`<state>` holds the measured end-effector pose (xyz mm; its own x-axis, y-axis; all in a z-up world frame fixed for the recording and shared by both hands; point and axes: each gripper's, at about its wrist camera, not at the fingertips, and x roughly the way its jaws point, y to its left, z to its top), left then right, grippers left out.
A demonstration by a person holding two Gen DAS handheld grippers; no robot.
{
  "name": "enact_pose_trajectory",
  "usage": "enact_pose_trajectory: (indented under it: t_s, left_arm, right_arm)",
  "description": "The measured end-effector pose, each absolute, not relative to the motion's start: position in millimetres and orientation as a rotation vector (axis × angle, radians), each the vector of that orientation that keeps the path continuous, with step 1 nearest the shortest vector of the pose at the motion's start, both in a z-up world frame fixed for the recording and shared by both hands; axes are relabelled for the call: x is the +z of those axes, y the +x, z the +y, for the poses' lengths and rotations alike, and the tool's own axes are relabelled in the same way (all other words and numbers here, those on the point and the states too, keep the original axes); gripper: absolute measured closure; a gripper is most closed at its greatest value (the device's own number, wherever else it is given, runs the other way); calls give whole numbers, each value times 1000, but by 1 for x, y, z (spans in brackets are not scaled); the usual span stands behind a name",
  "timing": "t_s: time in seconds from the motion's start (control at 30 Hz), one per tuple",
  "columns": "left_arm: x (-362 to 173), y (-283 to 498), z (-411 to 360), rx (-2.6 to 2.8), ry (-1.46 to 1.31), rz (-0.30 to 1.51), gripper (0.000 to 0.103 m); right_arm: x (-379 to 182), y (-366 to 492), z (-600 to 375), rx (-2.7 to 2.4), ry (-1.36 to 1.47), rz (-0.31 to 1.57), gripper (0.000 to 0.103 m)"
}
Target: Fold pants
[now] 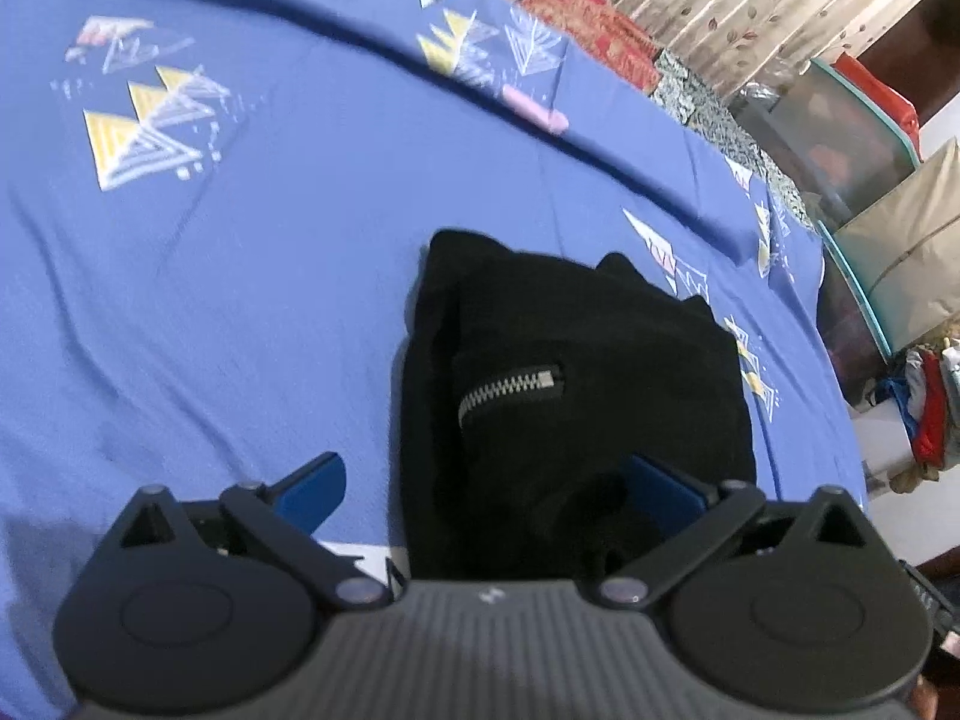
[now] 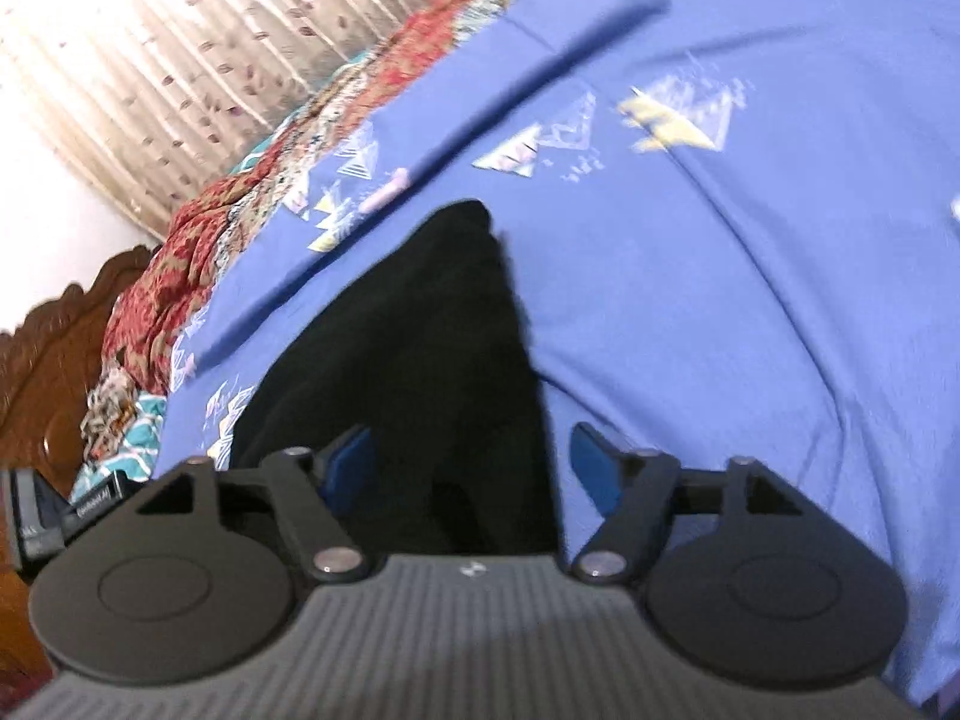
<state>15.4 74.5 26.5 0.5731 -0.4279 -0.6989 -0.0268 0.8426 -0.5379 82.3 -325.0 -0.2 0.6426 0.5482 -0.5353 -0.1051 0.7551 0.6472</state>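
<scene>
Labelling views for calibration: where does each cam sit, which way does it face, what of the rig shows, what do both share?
Left wrist: on the left gripper, angled down over the folded black pants with a zipper; its open blue fingers show.
Right wrist: on the right gripper, tilted, facing curtains and a wooden headboard; open fingers show.
Shared: pants, blue bedsheet, curtains.

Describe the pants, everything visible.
The pants are black, soft-looking fabric, folded into a compact, thick bundle lying flat on the blue sheet. A silver metal zipper runs diagonally across the top layer. The far edge is lumpy, with small peaks. In the right wrist view they read as a dark wedge. Both claws, left and right, straddle the near edge, open, gripping nothing.
</scene>
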Motion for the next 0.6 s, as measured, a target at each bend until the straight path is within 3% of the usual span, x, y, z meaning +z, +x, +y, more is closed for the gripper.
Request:
enact_pose_trajectory:
  t_s: [0.6]
  left_arm:
    - [-5,42,84,-309,-702,1011,0]
  right_arm:
    - [-12,143,-305,586,575,871,15]
